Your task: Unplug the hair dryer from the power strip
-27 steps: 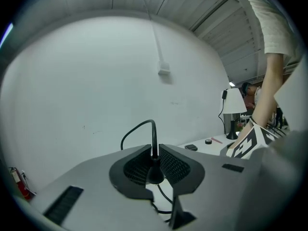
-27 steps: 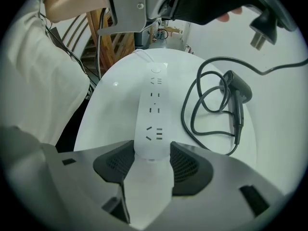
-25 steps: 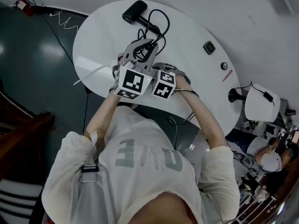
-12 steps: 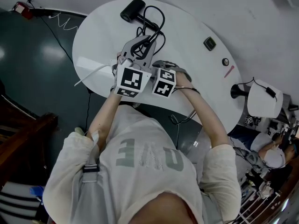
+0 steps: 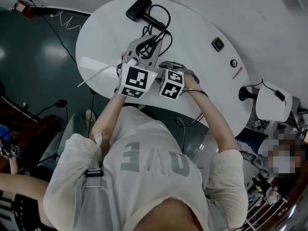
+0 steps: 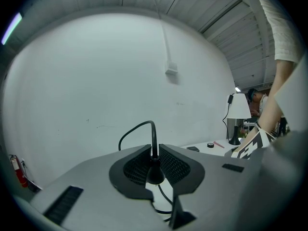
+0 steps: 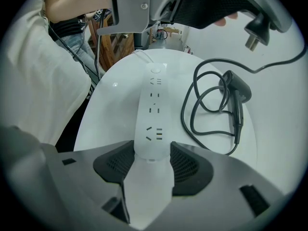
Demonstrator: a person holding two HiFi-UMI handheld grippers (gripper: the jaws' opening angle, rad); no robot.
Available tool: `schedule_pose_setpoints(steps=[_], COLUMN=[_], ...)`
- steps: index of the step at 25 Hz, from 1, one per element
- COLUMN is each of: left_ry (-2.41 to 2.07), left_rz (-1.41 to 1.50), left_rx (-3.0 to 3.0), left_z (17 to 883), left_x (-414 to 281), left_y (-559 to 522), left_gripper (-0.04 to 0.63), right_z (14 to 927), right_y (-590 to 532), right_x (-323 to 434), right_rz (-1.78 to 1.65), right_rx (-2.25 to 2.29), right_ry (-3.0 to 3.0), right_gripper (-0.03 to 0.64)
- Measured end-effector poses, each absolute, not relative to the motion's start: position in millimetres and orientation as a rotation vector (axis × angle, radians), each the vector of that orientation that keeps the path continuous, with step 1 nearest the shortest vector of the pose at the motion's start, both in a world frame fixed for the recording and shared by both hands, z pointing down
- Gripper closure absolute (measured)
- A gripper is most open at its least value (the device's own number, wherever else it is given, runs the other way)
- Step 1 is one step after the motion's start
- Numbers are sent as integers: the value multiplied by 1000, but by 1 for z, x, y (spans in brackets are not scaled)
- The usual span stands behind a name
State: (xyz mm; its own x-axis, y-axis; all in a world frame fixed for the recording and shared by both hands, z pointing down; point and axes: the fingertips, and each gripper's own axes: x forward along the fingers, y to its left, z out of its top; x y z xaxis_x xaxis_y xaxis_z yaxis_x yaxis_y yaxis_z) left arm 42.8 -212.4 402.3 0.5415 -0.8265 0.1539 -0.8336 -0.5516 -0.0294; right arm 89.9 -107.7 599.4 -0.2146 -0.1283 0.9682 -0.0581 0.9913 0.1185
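We find the hair dryer (image 5: 138, 9) lying on its side at the 12 o'clock edge of the round white counter (image 5: 202, 81). Its plug (image 7: 253, 34) is out of the power strip (image 7: 153, 110). The right gripper view catches the plug at 1 o'clock, up in the air, with its bare prongs showing well clear of the sockets.

The left claw (image 6: 154, 166) is clamped on that plug. Its own view shows the two pads pinched on the black plug body, with the cord (image 6: 153, 138) rising out between them and arching over toward 9 o'clock. That view shows neither the prongs nor the strip, only a pale wall and a white lamp (image 6: 238, 110) at 3 o'clock.

The right claw (image 7: 153, 155) points steeply down and grips the near end of the white strip, one pad against each long side. The strip lies flat on the counter and runs away toward 12 o'clock, its rows of sockets facing up. In that view the dryer lies at 3 o'clock of the strip, near it but apart, among the loops of its own cord.

In the head view the strip is mostly hidden under the two claws. What we see there is chiefly their marker cubes (image 5: 135, 79), side by side near the counter's 6 o'clock edge.
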Motion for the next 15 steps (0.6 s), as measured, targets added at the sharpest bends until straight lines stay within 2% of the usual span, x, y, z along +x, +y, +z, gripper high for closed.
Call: schedule_pose_setpoints(steps=[15], left_ry=[-1590], left_rz=[321], left_rx=[2592], left_z=[425], left_x=[-20], left_y=[-237], left_gripper=[535], right_z=[601], right_y=[-108], right_x=[91], right_rz=[-58], right_rx=[141], right_ry=[-1775], right_gripper=[373])
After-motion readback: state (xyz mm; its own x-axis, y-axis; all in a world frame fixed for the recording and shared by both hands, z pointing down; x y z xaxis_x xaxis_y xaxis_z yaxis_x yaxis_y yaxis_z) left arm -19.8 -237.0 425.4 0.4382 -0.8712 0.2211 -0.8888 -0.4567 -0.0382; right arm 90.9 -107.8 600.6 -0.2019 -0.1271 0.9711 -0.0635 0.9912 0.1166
